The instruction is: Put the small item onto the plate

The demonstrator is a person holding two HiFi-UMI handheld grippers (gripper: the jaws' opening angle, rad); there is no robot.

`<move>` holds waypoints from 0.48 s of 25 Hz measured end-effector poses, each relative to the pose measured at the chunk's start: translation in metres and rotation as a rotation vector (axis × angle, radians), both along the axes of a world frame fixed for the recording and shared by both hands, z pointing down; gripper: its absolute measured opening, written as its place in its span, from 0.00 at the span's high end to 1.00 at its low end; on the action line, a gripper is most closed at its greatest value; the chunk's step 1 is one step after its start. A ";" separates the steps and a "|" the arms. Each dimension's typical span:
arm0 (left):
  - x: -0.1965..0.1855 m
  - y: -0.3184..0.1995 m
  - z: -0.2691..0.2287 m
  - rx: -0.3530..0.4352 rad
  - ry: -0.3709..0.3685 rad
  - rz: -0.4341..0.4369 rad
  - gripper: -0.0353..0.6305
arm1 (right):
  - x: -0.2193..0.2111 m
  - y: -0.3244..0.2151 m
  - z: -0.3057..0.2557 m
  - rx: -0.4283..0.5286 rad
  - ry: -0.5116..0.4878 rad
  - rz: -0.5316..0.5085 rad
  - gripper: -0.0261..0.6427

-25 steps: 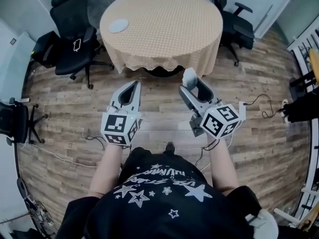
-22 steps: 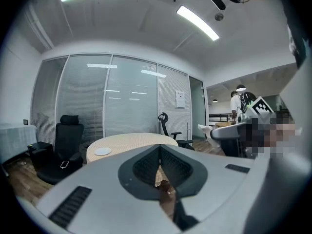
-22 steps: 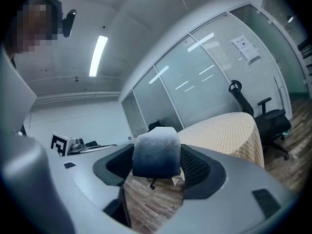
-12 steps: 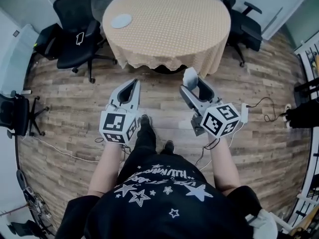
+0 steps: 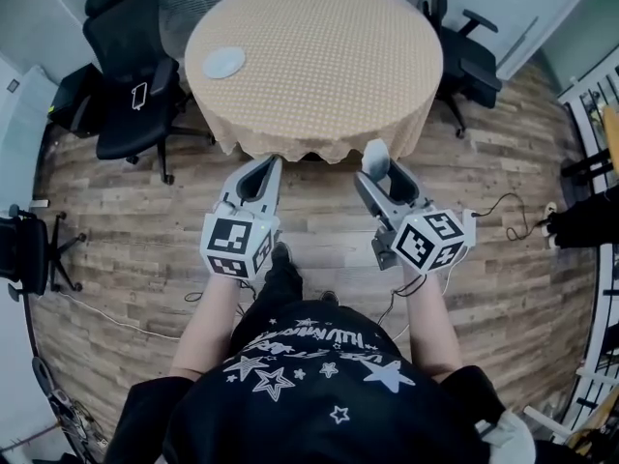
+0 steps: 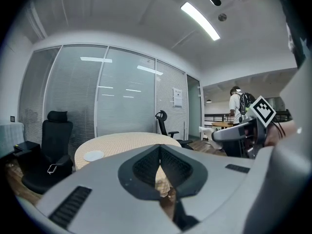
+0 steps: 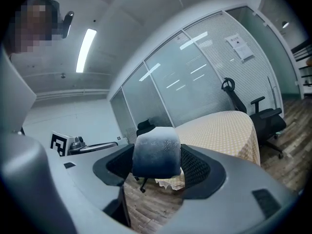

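A small pale plate (image 5: pixel 223 63) lies near the left edge of the round table (image 5: pixel 319 46) with the tan dotted cloth; the same plate (image 6: pixel 93 155) shows in the left gripper view. My right gripper (image 5: pixel 374 163) is shut on a small grey-white block (image 7: pixel 156 152), held in the air short of the table's near edge. The block (image 5: pixel 373 155) shows at the jaw tips in the head view. My left gripper (image 5: pixel 265 170) is shut with nothing in it, level with the right one and also short of the table.
Black office chairs stand at the table's left (image 5: pixel 131 85) and right (image 5: pixel 472 56), and a third (image 5: pixel 24 249) at the far left. Cables (image 5: pixel 513 211) lie on the wooden floor. A person (image 6: pixel 237 104) stands in the background. Glass walls (image 6: pixel 97 96) enclose the room.
The table has come nearer to both grippers over the last second as I walk towards it. Both grippers keep their pose; the block stays clamped in the right one.
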State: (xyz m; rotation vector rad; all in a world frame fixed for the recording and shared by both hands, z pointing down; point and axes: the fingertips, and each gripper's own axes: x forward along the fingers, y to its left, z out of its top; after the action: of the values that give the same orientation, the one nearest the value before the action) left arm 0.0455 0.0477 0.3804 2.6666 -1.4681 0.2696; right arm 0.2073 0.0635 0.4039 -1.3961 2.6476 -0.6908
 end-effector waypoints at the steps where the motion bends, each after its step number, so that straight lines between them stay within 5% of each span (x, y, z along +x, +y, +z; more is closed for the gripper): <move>1: -0.003 -0.009 0.000 -0.001 0.001 0.004 0.94 | -0.002 -0.008 0.001 -0.003 0.001 0.007 0.51; 12: -0.058 -0.103 0.002 -0.026 0.030 0.021 0.94 | -0.053 -0.099 -0.006 -0.025 0.030 0.047 0.51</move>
State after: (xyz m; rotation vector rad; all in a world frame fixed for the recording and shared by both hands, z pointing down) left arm -0.0126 -0.0553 0.3821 2.6553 -1.4191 0.2479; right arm 0.1539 -0.0359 0.3979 -1.4818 2.6277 -0.7059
